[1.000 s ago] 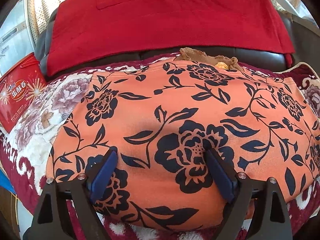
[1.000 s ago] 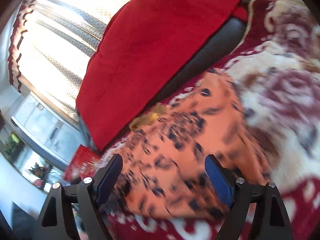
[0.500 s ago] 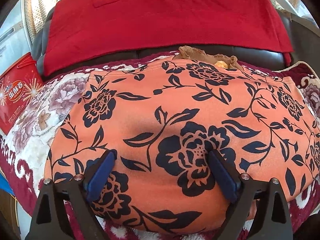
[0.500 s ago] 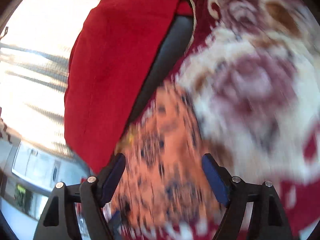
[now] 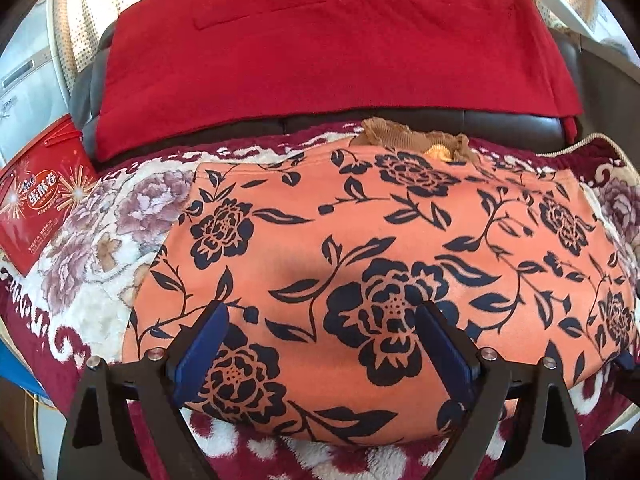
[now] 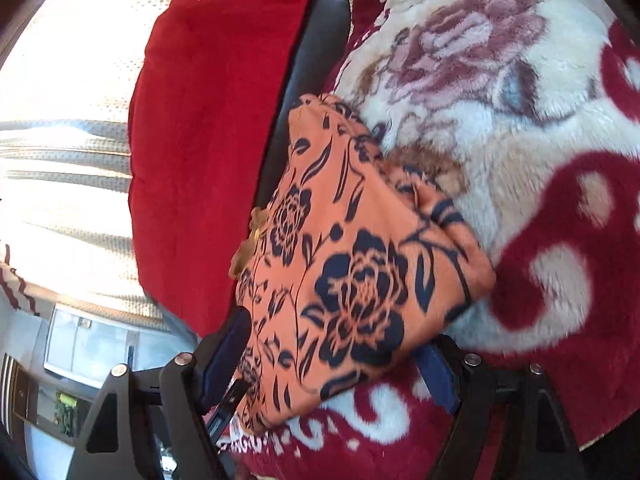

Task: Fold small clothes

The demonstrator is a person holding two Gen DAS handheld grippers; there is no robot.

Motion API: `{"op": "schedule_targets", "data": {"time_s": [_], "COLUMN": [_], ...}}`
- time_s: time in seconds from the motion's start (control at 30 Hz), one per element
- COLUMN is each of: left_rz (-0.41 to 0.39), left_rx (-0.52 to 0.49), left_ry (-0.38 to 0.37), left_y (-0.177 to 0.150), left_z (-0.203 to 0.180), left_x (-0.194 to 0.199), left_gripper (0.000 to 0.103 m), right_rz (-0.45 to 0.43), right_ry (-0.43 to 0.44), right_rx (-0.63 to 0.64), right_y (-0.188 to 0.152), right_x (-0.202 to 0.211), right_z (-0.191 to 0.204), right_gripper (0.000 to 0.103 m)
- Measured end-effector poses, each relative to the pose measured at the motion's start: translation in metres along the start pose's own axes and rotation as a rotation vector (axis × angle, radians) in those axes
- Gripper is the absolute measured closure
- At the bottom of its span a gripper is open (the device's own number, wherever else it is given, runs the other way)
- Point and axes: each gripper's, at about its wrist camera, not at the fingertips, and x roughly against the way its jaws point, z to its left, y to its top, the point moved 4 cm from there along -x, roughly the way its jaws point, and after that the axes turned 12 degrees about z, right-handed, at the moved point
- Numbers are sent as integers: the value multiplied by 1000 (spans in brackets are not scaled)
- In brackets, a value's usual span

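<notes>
Lying flat on the floral fleece blanket [image 5: 92,248], the orange floral garment [image 5: 384,248] fills the centre of the left wrist view, spread wide from 9 to 3 o'clock. Left gripper [image 5: 322,320] sits low at 6 o'clock over the garment's near edge, blue-padded fingers [image 5: 202,344] spread wide, nothing pinched; whether the tips touch the cloth I cannot tell. At 12 o'clock of the garment a small tan crumpled item [image 5: 400,138] pokes out from behind its far edge, against the dark sofa back [image 5: 500,128]. Red cloth [image 5: 328,48] drapes over that sofa back, top of frame. Red snack box [image 5: 36,204] at 9 o'clock, just beside the blanket edge.

Right wrist view is rolled sideways. Right gripper [image 6: 336,344] at 6 o'clock, fingers [image 6: 226,350] spread apart, the garment's [image 6: 352,264] corner end lying between them; not gripped as far as visible. The right finger's pad is partly hidden under the cloth edge. Garment here shows layered edges at its 1 o'clock side. Blanket [image 6: 500,128] runs from 12 to 4 o'clock, red cloth [image 6: 212,128] at 10 o'clock, bright curtain [image 6: 64,128] at 9 o'clock.
</notes>
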Motion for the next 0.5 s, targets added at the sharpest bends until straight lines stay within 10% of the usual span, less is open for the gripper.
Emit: {"op": "schedule_targets", "data": {"time_s": [0.23, 0.4, 0.5], "left_rz": [18, -16, -23], "left_rx": [-11, 0, -16], "left_ry": [7, 3, 7], "left_y": [4, 8, 12], "left_z": [-3, 1, -2], "left_x": [-11, -2, -6], "left_gripper": [8, 8, 8], "right_rz": [13, -158, -82], "right_ry": [-160, -369, -436], "right_rx": [72, 387, 369], "right_y": [20, 3, 7], "right_x": [-13, 15, -3], "right_z": [-1, 65, 51], "right_gripper": [93, 95, 91]}}
